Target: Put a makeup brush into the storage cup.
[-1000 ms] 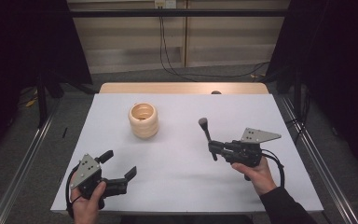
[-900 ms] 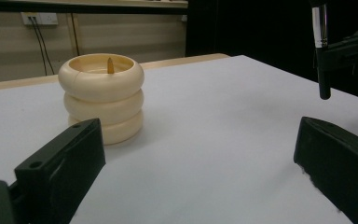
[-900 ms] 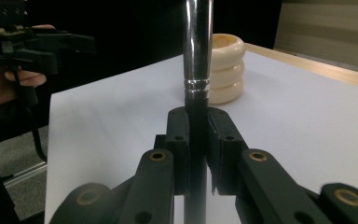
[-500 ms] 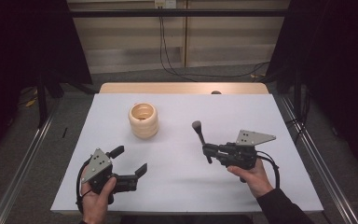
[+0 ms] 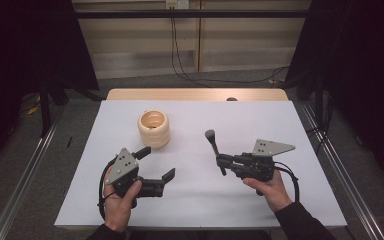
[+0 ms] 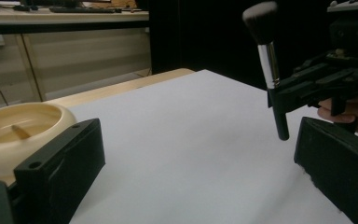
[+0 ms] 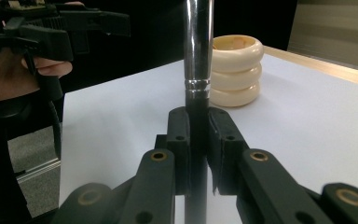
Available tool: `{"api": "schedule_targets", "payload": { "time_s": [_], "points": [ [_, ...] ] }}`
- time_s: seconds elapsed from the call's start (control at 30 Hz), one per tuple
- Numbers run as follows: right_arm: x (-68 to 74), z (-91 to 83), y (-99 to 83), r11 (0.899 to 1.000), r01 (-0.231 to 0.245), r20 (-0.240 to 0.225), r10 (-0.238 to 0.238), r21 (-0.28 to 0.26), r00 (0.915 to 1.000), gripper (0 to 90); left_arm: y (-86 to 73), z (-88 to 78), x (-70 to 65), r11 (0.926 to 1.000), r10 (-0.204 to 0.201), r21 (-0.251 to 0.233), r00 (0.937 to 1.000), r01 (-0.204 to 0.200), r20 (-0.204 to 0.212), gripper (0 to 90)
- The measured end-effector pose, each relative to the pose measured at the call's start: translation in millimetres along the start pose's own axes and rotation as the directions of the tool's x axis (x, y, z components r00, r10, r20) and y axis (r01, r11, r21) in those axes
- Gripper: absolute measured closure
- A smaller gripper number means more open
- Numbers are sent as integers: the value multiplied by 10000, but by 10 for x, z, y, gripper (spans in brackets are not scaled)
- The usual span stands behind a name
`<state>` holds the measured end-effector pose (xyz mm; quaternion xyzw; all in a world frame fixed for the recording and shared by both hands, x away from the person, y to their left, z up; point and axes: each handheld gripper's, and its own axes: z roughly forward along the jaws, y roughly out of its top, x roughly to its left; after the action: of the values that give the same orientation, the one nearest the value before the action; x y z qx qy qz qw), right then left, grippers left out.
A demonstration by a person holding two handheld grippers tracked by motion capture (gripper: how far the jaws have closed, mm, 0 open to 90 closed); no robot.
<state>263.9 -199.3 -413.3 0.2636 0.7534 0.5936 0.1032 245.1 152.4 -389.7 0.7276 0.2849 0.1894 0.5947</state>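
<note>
Right gripper: I see it clamped on brush.
Left gripper: jaws apart, empty.
Holder: near left gripper.

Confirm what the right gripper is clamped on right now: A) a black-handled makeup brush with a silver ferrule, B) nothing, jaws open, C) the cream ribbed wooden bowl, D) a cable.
A: the right gripper has its jaws shut on the black-handled makeup brush, bristles up, while the cream ribbed wooden bowl sits apart on the white table.
</note>
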Motion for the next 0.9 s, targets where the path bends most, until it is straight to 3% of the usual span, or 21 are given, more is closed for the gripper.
{"api": "schedule_targets", "payload": {
  "time_s": [0.17,0.23,0.3,0.43,0.6,0.83,0.9],
  "points": [
    [5,18,-5,10000,12,-70,-12,35,10000,797,49,93,-28,9997,241,65,9997,-241,-36,6],
    [11,18,-2,10000,49,9,-49,81,10000,797,64,121,-31,9998,152,98,9999,-153,49,6],
    [10,19,-3,10000,45,-26,-45,44,10000,797,79,164,-36,9996,273,85,9993,-275,239,6],
    [21,39,-11,9999,82,-74,-81,76,9999,797,107,251,-60,9999,40,117,9987,-46,502,6],
    [35,67,-21,9998,125,-154,-123,123,9998,797,158,352,-88,9999,138,9,9958,-139,901,7],
    [55,87,-17,9996,214,-335,-209,166,9992,797,250,483,-151,9998,220,-23,9966,-218,794,13],
    [57,96,-16,9997,201,-313,-196,143,9993,797,277,517,-152,9999,157,8,9951,-159,975,26]
  ]
}}
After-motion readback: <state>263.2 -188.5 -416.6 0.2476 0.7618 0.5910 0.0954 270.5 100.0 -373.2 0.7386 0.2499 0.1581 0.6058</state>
